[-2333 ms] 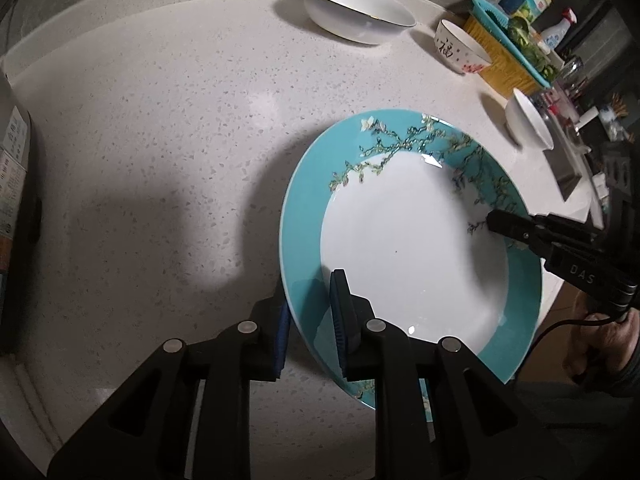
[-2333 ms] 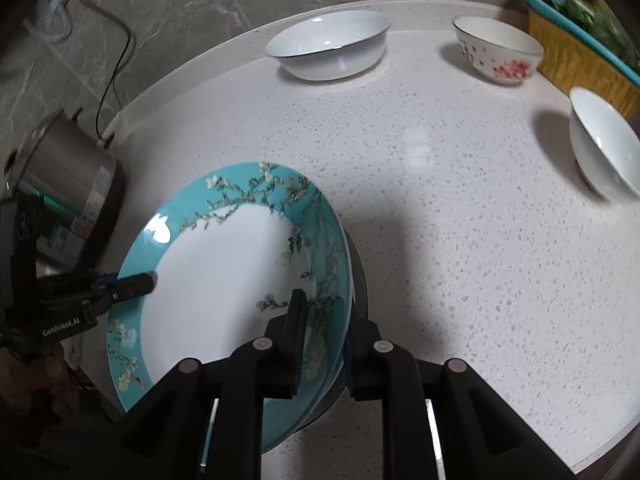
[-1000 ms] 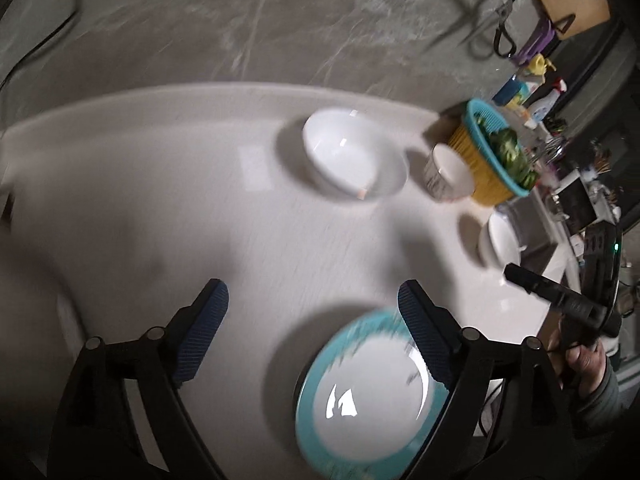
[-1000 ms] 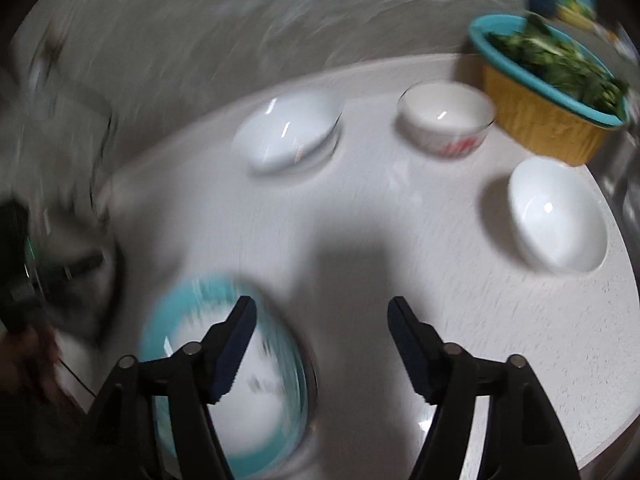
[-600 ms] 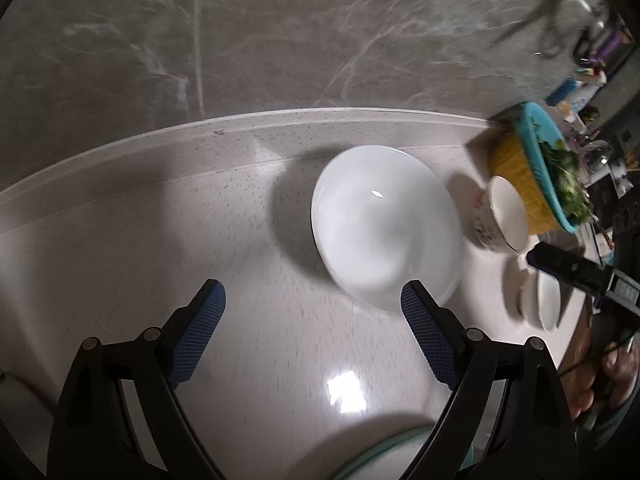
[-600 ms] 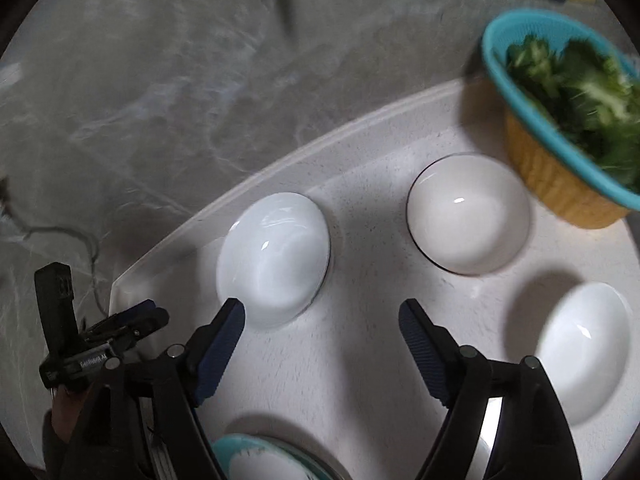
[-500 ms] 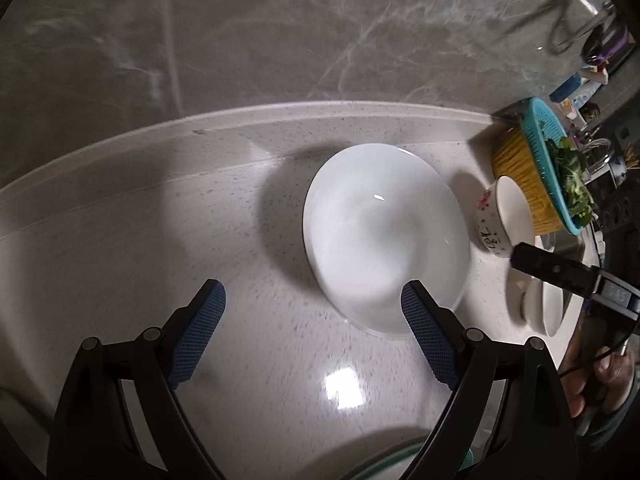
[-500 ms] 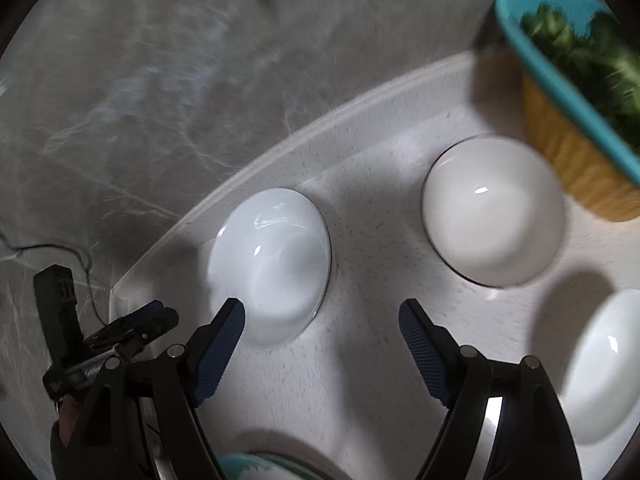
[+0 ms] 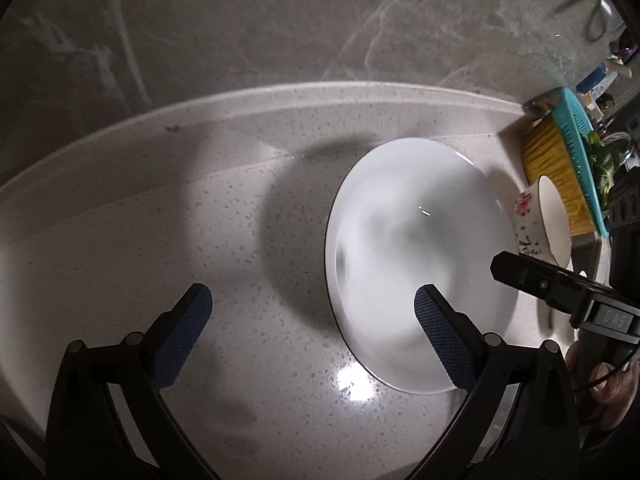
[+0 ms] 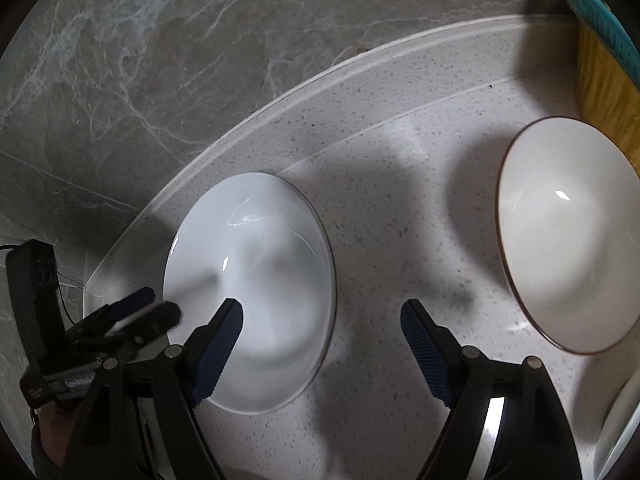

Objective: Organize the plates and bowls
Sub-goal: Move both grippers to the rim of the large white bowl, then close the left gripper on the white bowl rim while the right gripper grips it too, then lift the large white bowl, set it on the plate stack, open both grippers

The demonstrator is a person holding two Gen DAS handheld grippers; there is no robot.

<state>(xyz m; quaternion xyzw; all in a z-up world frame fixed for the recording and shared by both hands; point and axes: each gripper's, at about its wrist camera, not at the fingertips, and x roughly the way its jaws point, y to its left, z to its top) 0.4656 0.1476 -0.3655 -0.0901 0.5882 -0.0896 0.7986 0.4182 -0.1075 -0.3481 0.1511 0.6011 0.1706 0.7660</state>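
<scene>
A large white bowl [image 9: 416, 264] sits near the counter's back edge. My left gripper [image 9: 311, 304] hangs over its left rim. Its jaws are still opening wide, with the rim between them and the right pad [image 9: 436, 332] above the bowl's inside. My right gripper [image 10: 322, 314] is open astride the same bowl's [image 10: 256, 292] right rim, its left pad [image 10: 218, 344] over the bowl's inside. No pad presses on the bowl. A small bowl [image 10: 568, 264] with a brown rim and a flowered outside [image 9: 524, 208] stands to the right.
A yellow basket [image 9: 552, 160] under a teal colander [image 9: 576, 128] of greens stands at the far right, by the small bowl. Part of another white bowl [image 10: 616, 432] shows at the lower right. A grey marble wall [image 9: 280, 20] rises behind the speckled counter [image 9: 160, 220].
Both grippers let go of the teal plate, swung toward the back of the counter and came down over the large white bowl. The left jaws have spread wider.
</scene>
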